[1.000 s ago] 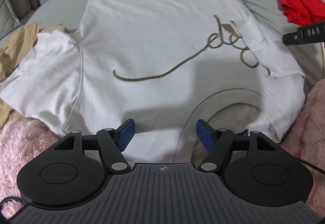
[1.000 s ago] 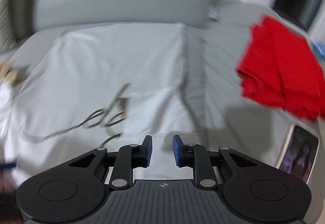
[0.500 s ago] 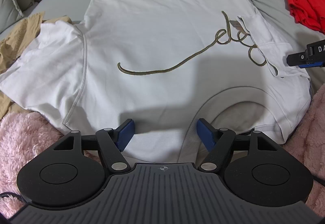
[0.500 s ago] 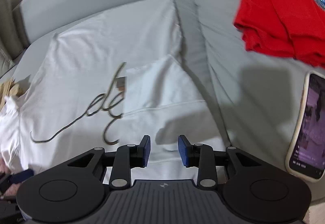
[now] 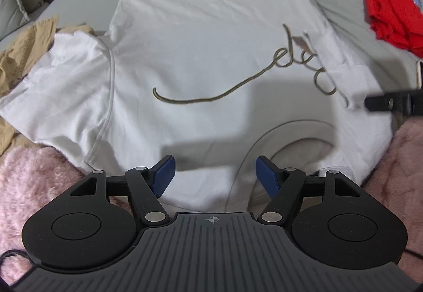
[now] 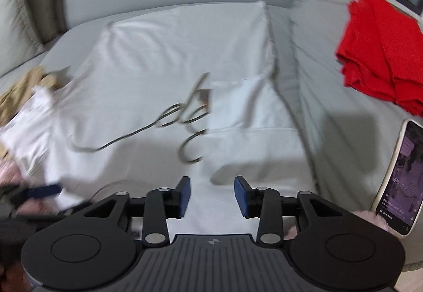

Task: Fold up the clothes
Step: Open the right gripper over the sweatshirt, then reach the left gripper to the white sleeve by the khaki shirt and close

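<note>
A white T-shirt (image 5: 201,48) with looping olive script lies flat on the grey sofa, its collar (image 5: 267,141) nearest me. Its right sleeve (image 6: 246,112) is folded inward over the end of the script. My left gripper (image 5: 214,173) hovers open over the shirt just left of the collar, nothing between its blue pads. My right gripper (image 6: 212,194) is above the shirt's near right shoulder; its jaws are opening with only flat cloth below them and nothing held. One of its fingers (image 5: 391,104) shows at the right edge of the left wrist view.
A red garment (image 6: 380,54) lies folded on the sofa to the right. A phone (image 6: 399,181) with a lit screen rests near the right edge. A tan garment (image 5: 23,54) is bunched at the left. A pink fluffy blanket (image 5: 31,181) borders the near side.
The right gripper's jaws have spread wider, and it has drawn back toward the shirt's near right corner. The left gripper has stayed open and almost still.
</note>
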A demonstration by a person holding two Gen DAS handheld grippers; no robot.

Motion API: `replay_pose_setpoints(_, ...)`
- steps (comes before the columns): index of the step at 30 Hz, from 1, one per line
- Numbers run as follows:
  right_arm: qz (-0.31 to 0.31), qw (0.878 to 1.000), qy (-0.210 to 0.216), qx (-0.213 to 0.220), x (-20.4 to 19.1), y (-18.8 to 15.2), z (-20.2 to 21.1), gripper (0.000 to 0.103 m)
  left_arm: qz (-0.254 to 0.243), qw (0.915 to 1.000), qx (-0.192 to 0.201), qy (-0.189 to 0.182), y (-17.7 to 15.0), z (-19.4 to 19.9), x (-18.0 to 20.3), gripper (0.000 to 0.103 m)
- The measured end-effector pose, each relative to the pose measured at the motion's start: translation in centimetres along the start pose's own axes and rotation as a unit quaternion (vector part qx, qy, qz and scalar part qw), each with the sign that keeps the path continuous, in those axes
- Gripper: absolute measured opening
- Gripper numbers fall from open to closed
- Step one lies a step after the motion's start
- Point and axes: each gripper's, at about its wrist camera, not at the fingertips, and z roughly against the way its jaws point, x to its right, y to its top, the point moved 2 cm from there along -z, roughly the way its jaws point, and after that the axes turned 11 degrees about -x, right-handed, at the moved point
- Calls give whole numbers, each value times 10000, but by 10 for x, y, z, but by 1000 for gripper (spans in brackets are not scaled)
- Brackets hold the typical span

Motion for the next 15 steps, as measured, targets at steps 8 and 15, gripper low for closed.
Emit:
replay_pose_setpoints(8, 61, 9998, 105, -166, -28, -11, -2, 41, 576, 9979, 237, -166, -9, 36, -40, 73)
replay_pose_setpoints(15, 103, 9998, 30, -145, -39, -7, -2, 42, 1628, 9838, 724, -212, -19, 59, -106, 69)
